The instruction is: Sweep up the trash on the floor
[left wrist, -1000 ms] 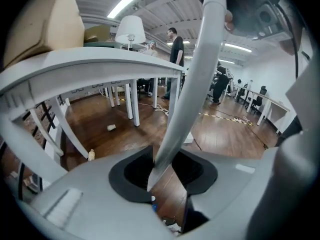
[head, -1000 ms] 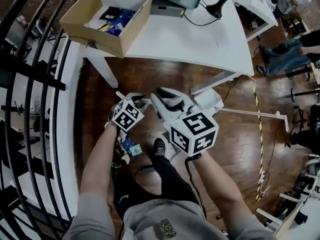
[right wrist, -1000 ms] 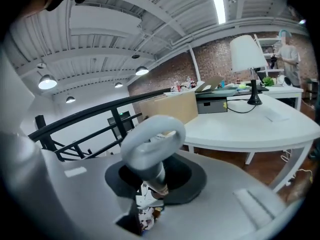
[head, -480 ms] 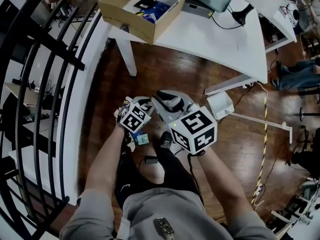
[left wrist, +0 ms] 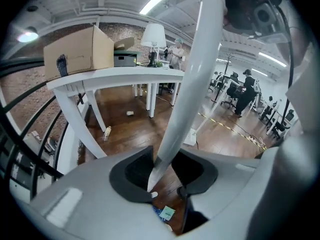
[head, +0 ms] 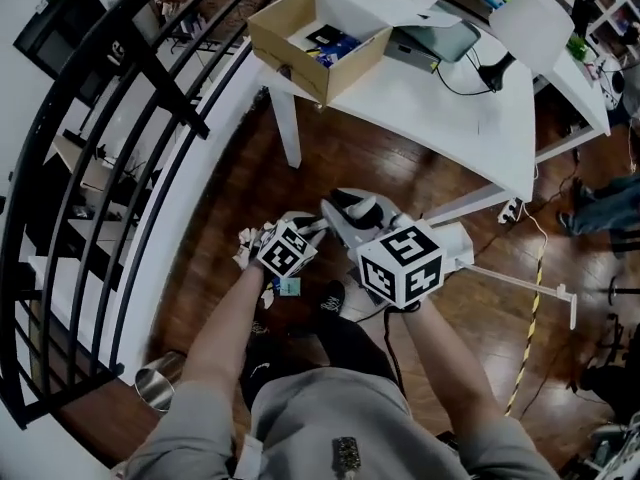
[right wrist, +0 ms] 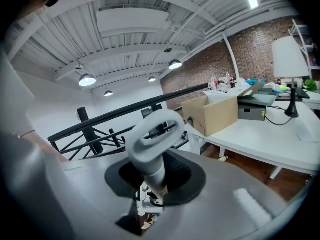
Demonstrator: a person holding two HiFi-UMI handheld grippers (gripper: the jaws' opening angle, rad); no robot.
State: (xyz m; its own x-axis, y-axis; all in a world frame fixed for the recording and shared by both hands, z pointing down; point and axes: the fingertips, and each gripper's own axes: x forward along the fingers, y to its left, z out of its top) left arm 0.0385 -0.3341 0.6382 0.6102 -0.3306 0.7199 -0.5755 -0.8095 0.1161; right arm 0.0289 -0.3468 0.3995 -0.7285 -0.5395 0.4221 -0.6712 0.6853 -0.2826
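A white pole (left wrist: pixel 185 89) runs up between the jaws of my left gripper (left wrist: pixel 157 171), which is shut on it. The pole rises toward my right gripper (right wrist: pixel 155 176), which is shut on a white looped handle end (right wrist: pixel 152 131). In the head view the left gripper (head: pixel 312 226) and right gripper (head: pixel 337 206) sit close together over the wooden floor, and they hide the pole. A small blue-green packet (head: pixel 290 286) lies on the floor just below the left hand; the same packet (left wrist: pixel 165 213) shows under the left jaws. A bottle (left wrist: pixel 107 131) and a small cup (left wrist: pixel 129 113) lie near the table legs.
A white dustpan (head: pixel 455 243) with a long handle lies on the floor right of my hands. The white table (head: pixel 450 98) carries a cardboard box (head: pixel 310 28). A black railing (head: pixel 120 168) runs along the left. A silver can (head: pixel 160 380) stands at the lower left.
Both hands have shifted together across the floor, still gripping the same handle. The table now sits further up and right in the head view, and the silver can has come into sight.
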